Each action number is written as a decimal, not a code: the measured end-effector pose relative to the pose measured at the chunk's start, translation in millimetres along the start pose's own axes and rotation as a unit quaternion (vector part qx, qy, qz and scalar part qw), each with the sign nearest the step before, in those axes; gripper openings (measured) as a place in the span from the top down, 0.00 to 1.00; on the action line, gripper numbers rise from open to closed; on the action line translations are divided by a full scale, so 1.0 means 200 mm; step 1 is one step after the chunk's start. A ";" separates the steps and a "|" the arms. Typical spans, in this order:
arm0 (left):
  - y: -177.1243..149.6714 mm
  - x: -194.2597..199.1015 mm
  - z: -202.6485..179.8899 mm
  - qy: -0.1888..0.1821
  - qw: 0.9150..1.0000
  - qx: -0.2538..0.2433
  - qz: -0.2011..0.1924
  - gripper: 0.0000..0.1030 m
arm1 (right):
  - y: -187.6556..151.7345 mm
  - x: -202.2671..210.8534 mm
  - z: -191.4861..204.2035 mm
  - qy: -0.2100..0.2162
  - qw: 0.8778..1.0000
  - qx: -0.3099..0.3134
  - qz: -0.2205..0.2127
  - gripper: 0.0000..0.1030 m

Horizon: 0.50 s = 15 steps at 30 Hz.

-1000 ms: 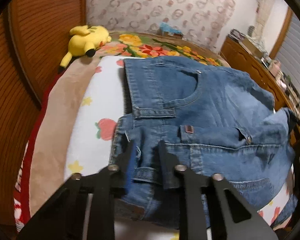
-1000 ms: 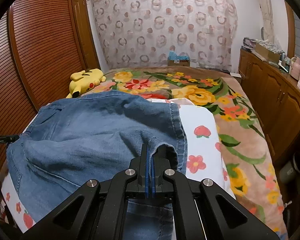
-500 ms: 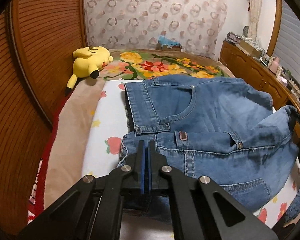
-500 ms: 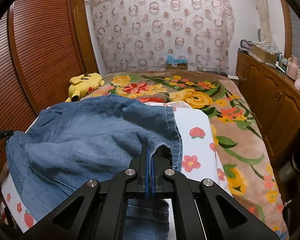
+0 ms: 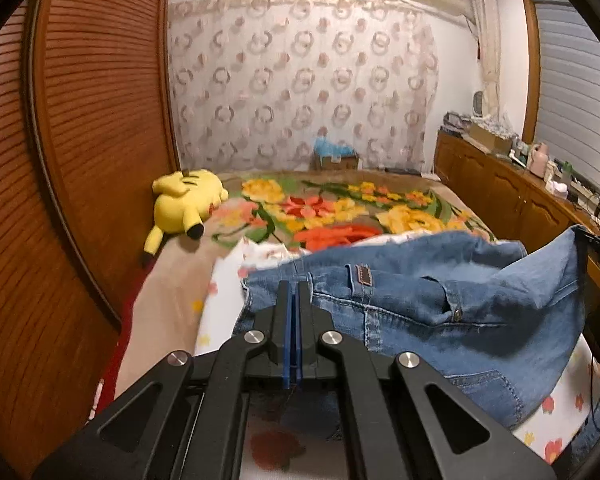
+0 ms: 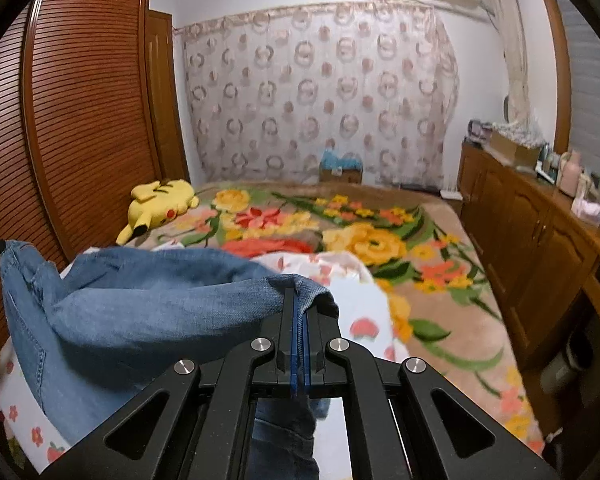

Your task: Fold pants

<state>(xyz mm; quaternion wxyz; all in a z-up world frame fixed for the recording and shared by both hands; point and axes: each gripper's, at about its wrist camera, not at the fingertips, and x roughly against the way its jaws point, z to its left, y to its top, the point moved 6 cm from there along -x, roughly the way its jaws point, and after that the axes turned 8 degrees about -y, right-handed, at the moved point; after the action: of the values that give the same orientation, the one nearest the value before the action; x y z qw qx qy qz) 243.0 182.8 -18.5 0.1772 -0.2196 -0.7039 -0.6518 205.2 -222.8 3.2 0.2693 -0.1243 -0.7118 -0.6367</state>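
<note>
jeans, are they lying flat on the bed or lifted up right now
Lifted and bunched, not flat. The left gripper and right gripper are each shut on an edge of the jeans, which sag between them above the bed.

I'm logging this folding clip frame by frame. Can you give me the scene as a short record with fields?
garment: blue jeans, partly lifted off the bed
surface: bed with white flowered sheet over a floral blanket
left claw: shut on the jeans near the waistband
right claw: shut on a denim edge
bystander: yellow plush toy by the wooden wardrobe
fold state: not finished
</note>
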 end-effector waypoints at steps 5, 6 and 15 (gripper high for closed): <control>0.10 -0.08 0.04 0.006 1.000 0.008 -0.014 0.98 | 0.05 -0.06 0.01 -0.006 1.000 0.013 -0.009 0.99; 0.11 -0.11 0.05 0.008 1.000 0.005 -0.013 0.98 | 0.05 -0.08 0.02 -0.007 1.000 0.015 -0.009 0.99; 0.21 -0.40 0.13 0.027 1.000 0.010 -0.002 0.98 | 0.06 -0.30 0.05 -0.004 1.000 0.020 0.010 0.99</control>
<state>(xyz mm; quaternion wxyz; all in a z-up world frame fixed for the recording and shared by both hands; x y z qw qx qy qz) 332.9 204.8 -28.6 0.1975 -0.1989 -0.7055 -0.6510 259.7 -201.3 -19.7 0.2751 -0.1283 -0.7239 -0.6195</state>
